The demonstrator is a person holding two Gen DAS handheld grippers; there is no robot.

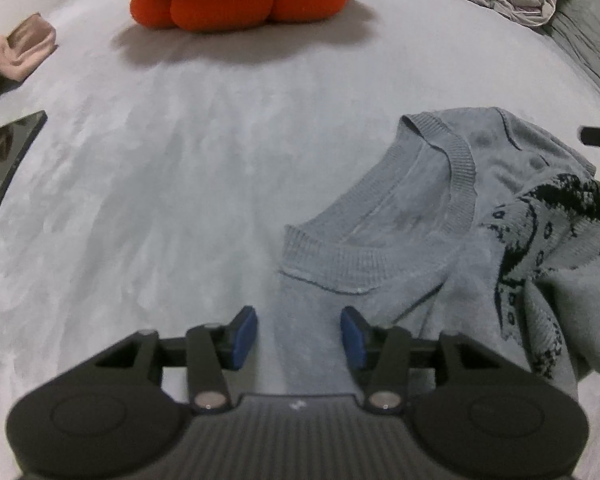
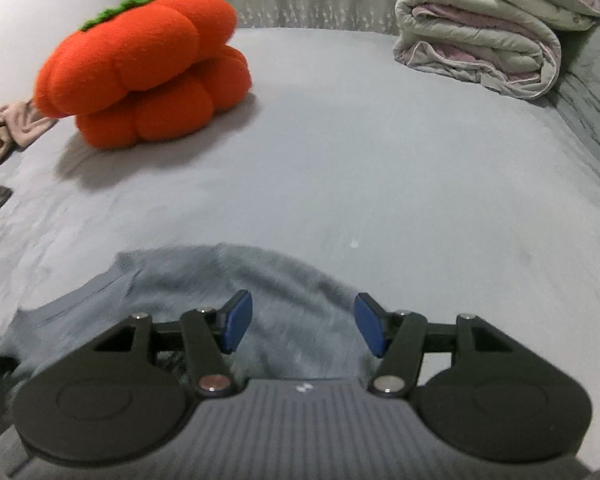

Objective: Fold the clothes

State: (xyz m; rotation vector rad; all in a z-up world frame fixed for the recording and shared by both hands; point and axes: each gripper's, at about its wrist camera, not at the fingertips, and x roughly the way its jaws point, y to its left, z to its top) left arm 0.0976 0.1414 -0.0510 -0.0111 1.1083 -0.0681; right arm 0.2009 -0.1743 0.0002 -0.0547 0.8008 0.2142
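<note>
I have the left gripper (image 1: 299,334) with its blue pads apart and nothing pinched between them; the grey sweater (image 1: 416,216) lies on the bed sheet (image 1: 160,184) just ahead of the fingers and off to their right, its ribbed neckline (image 1: 462,168) facing up. The side bearing the dark pattern (image 1: 540,216) is turned over in a loose heap further right, so I judge the fold barely begun: the body looks bunched rather than squared.

My right gripper (image 2: 303,326) is likewise spread and empty, hovering over the far edge of the same sweater, which is directly beneath and in front of its fingers. From here I cannot tell how the sleeves or hem lie.

What is left, as I judge it: flatten the heap, bring the sides in, fold the length.
</note>
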